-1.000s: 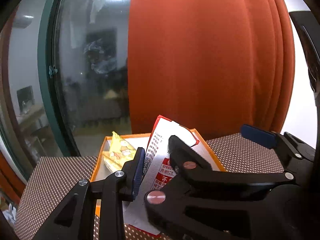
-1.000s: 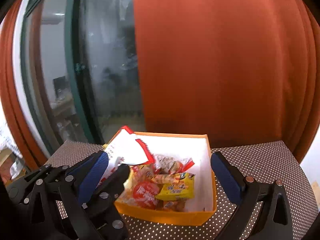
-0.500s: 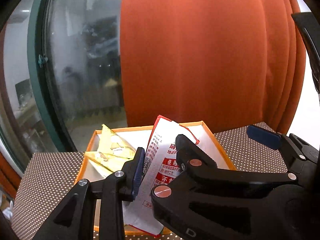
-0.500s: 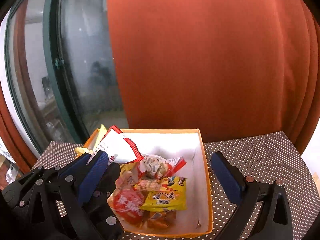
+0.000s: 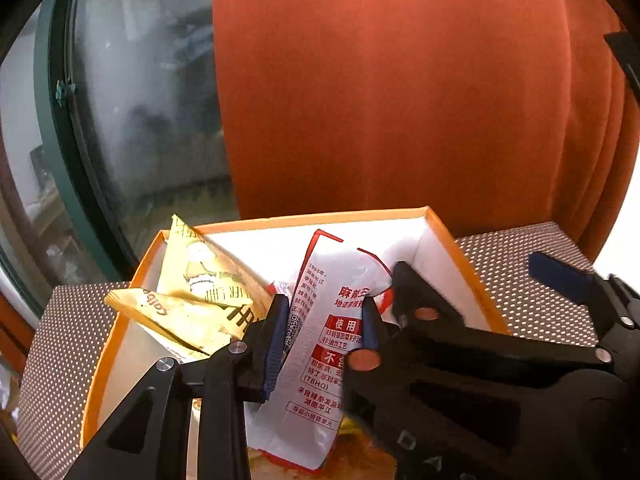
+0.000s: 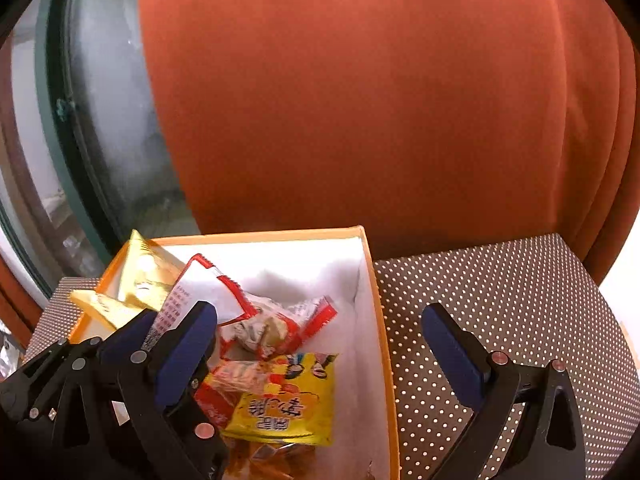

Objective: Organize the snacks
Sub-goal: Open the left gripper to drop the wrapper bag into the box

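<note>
White-and-red snack packet (image 5: 320, 344) sat upright between the blue pads of the left gripper (image 5: 325, 330), jaws narrowed and pinching it, packet hanging over the inside of the orange box (image 5: 460, 248). Gold packets (image 5: 192, 300) leaned on the box's left wall, one corner poking over the rim. Black finger of the other gripper crossed close on the packet's right side. Dotted tablecloth (image 5: 532, 280) lay bare right of the box; rust curtain (image 5: 400, 100) hung close behind.

Right wrist view: right gripper (image 6: 316, 344) stood wide apart, nothing between its pads, left finger over the box, right finger over bare cloth. Yellow packet (image 6: 288, 404) and red-white wrappers (image 6: 280, 324) filled the box's left and middle; white floor along its right wall stayed free.
</note>
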The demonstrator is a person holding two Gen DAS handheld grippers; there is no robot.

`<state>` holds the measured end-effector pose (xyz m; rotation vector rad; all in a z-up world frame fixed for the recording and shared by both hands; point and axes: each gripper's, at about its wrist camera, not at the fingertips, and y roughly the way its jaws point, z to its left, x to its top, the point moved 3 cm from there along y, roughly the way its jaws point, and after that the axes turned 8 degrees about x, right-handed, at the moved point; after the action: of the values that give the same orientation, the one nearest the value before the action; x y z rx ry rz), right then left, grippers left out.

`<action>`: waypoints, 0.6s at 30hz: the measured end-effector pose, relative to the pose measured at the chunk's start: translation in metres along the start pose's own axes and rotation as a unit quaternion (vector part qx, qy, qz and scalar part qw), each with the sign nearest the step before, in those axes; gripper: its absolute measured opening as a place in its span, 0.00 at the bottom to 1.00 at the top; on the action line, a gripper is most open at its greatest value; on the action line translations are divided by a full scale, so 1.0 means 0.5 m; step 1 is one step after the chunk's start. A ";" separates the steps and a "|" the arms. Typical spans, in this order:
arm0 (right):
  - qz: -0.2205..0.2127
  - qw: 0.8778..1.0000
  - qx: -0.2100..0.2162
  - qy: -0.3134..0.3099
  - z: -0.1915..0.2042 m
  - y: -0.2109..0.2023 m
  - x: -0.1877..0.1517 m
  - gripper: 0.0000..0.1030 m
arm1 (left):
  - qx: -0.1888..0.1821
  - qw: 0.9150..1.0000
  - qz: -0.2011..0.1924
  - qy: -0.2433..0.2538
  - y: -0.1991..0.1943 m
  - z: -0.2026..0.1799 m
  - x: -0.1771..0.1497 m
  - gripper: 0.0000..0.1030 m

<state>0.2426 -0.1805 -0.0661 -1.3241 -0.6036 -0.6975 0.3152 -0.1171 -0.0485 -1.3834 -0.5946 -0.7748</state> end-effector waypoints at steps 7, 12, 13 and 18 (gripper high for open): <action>0.042 0.999 -0.029 0.002 -0.020 0.054 -0.015 1.00 | 0.003 0.998 0.067 0.006 0.059 -0.003 -0.021 0.43; 0.065 0.997 -0.035 0.000 -0.028 0.064 -0.023 1.00 | 0.002 0.996 0.090 0.015 0.070 -0.012 -0.025 0.56; 0.067 0.997 -0.037 -0.002 -0.028 0.063 -0.024 1.00 | 0.003 0.995 0.094 0.017 0.071 -0.013 -0.026 0.58; 0.079 0.997 -0.027 -0.007 -0.024 0.066 -0.028 1.00 | 0.014 0.996 0.087 0.020 0.061 -0.005 -0.028 0.80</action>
<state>0.2581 -0.1875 -0.0997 -1.4113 -0.4883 -0.5800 0.3302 -0.1174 -0.0788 -1.3715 -0.4452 -0.6511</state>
